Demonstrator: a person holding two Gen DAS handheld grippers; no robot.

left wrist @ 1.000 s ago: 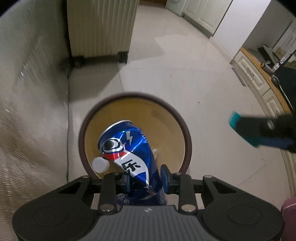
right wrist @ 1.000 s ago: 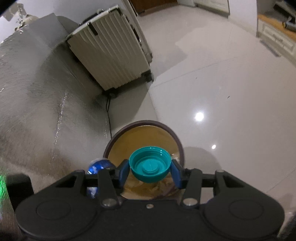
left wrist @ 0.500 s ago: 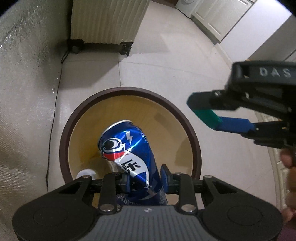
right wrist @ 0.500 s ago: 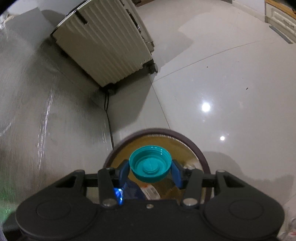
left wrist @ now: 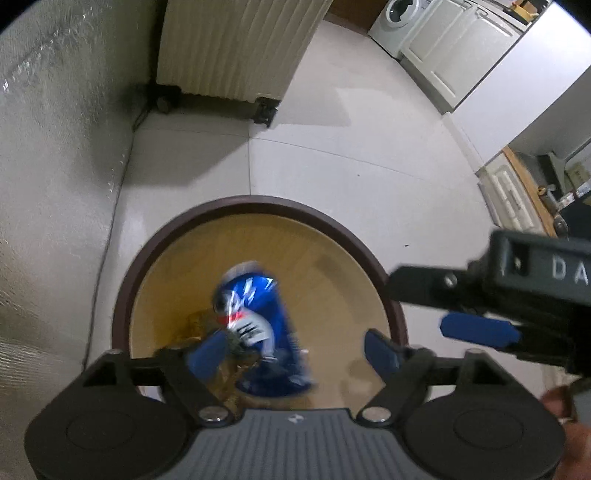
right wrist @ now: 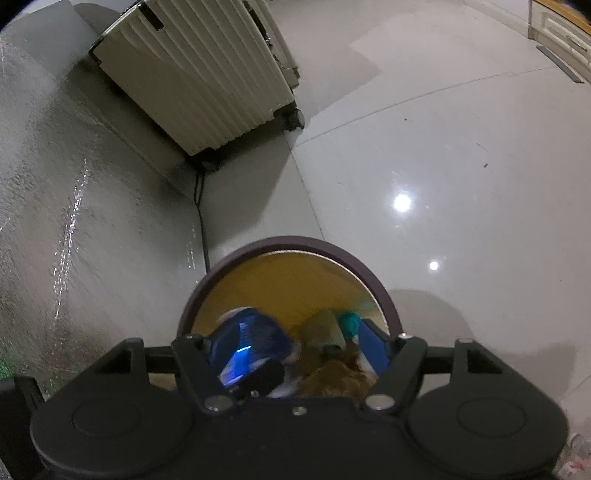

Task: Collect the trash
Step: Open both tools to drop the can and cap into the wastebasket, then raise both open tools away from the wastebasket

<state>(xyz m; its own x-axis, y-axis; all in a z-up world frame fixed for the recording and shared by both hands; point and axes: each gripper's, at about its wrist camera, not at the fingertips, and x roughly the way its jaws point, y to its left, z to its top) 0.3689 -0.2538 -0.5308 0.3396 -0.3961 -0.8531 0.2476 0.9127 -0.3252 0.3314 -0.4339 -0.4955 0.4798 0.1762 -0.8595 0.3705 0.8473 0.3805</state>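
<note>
Pale glossy floor tiles (left wrist: 369, 177) fill most of both my views, with two bright light spots in the right half of the right-wrist view. A textured grey wall (left wrist: 55, 184) runs down the left side, and one ribbed cream suitcase (left wrist: 236, 48) on wheels stands against it at the upper left. White cabinets (left wrist: 454, 48) and one washing machine (left wrist: 395, 14) sit at the upper right of the left-wrist view. One round bin (left wrist: 255, 201), dark-rimmed with a tan inside, lies at lower centre under both my tongs. My left tongs (left wrist: 291, 354) have just been opening; their blue pads stand wide apart, and the one blue can (left wrist: 255, 317), blurred, white and red on its label, is between them but clear of both, inside the bin. My right tongs (right wrist: 295, 350) have also just been opening and stand apart, gripping nothing; the one teal cap (right wrist: 349, 321) is in the bin just beyond the right pad, beside brownish rubbish I cannot make out. The right tongs also show at the right edge of the left-wrist view.
</note>
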